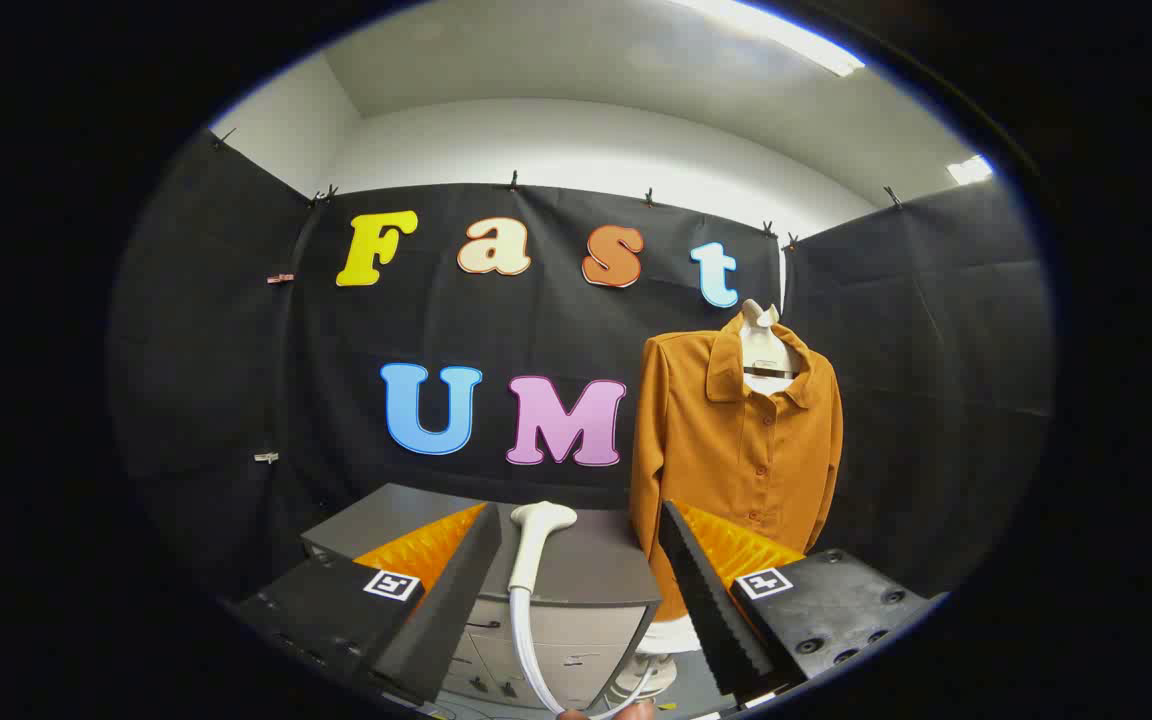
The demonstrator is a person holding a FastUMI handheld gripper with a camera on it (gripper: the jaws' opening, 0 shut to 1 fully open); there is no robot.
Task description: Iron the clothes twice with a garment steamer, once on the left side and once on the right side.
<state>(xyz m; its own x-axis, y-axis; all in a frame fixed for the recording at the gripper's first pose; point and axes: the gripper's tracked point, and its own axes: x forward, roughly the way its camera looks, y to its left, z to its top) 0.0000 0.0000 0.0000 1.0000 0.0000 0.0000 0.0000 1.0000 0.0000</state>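
Observation:
An orange-brown button shirt (741,450) hangs on a white hanger (766,350) against the booth wall, beyond and slightly right of my fingers. A white garment steamer head (536,540) lies on top of a grey cabinet (586,570), its white hose (526,650) curving down over the cabinet's front. The steamer sits ahead of my gripper (576,620), in line with the gap between the fingers. My gripper is open, with nothing held between the fingers.
The grey cabinet has drawers on its front face (536,650). A white round base (651,670) stands on the floor under the shirt. Black cloth walls close the booth on the left, back and right.

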